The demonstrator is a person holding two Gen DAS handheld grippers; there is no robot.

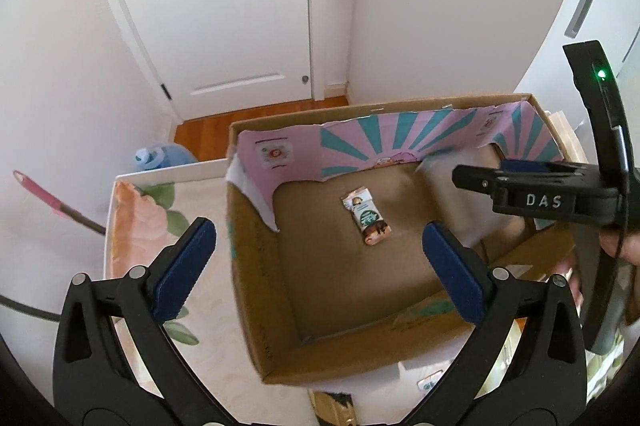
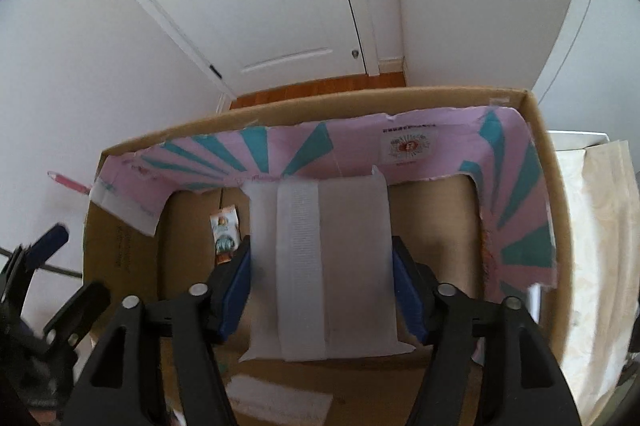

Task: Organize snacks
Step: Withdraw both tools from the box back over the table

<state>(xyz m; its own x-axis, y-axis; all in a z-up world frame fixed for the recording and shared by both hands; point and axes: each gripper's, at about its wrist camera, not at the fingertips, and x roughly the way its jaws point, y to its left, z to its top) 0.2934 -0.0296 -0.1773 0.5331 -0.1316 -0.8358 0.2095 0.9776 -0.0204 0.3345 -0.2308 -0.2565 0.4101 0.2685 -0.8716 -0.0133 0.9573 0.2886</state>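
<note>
The white packet (image 2: 320, 266) hangs upright inside the box (image 2: 536, 154), its long axis running from the box's near wall toward the far pink-lined wall, between the right tongs (image 2: 322, 290). The blue pads (image 2: 236, 290) stand at its two long edges; whether they press it I cannot tell for sure, and my guess is the grip is loosening for a drop. A small snack bar (image 1: 366, 222) lies flat on the box floor, left of the packet, its length also pointing toward the far wall. The left tongs (image 1: 316, 266) hover above the box's left wall, spread wide and empty, nearer that bar.
</note>
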